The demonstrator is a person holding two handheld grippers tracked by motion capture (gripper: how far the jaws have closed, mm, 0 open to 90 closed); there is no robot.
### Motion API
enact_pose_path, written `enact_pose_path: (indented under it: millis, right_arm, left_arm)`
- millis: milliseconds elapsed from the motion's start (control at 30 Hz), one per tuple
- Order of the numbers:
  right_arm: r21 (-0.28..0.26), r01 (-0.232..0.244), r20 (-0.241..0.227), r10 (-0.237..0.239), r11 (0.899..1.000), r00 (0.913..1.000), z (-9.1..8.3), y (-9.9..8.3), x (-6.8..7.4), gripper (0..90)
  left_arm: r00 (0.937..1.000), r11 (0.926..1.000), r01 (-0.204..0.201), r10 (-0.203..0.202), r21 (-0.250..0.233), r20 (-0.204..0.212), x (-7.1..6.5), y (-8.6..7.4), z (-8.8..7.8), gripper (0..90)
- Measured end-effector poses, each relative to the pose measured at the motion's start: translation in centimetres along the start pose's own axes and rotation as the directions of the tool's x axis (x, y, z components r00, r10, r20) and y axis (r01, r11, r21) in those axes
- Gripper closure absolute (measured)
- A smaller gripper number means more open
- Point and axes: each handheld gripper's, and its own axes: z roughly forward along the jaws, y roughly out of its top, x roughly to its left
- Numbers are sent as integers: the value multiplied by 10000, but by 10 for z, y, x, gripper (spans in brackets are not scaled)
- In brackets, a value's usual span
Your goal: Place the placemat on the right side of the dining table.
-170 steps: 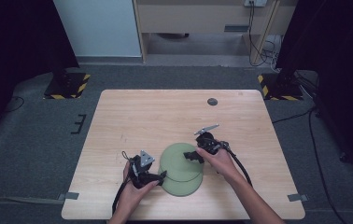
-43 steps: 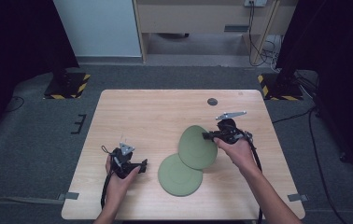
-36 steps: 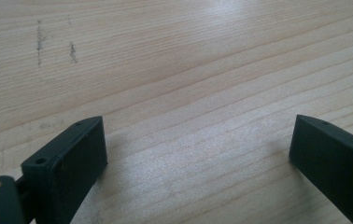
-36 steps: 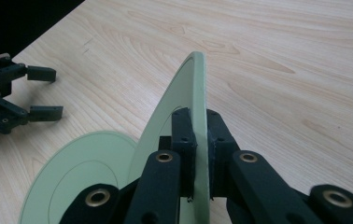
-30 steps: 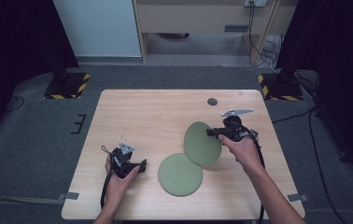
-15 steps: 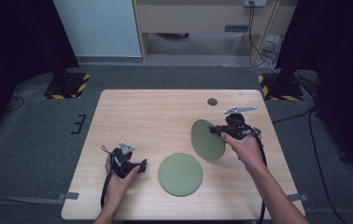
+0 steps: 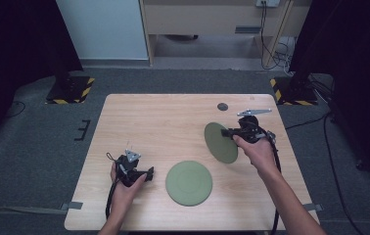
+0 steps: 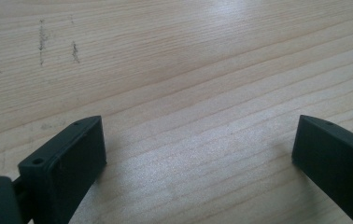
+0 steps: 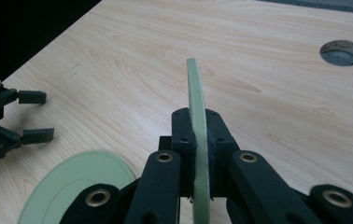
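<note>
My right gripper (image 7: 233,132) is shut on the rim of a green plate (image 7: 220,142), which hangs tilted above the right half of the wooden table (image 7: 163,122). In the right gripper view that plate (image 9: 197,107) stands edge-on between the two black jaws. A second green plate (image 7: 189,182) lies flat near the table's front middle and appears as a pale disc (image 9: 79,182) in the right gripper view. My left gripper (image 7: 149,172) rests low at the front left, open, its fingers (image 8: 72,154) wide apart over bare wood with nothing between them.
A round hole (image 7: 222,106) sits in the tabletop at the far right. Grey carpet surrounds the table, with black stand bases marked in yellow stripes (image 7: 70,89) at the back corners. A cabinet and cables stand behind.
My right gripper has carried its plate up and to the right, away from the plate left lying on the table. The left gripper has kept still.
</note>
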Motion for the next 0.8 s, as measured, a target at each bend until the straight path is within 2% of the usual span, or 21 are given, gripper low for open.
enact_pose_path:
  millis: [233, 800]
  right_arm:
    - [-200, -86, 252, 91, 9998, 9996, -7, 8, -2, 855]
    - [-479, -459, 896, 501, 9978, 9947, -5, 22, -13, 855]
  left_arm:
    - [10000, 10000, 4, -4, -7, -22, 0, 0, 0, 21]
    - [10000, 10000, 24, -24, -11, -42, 0, 0, 0, 16]
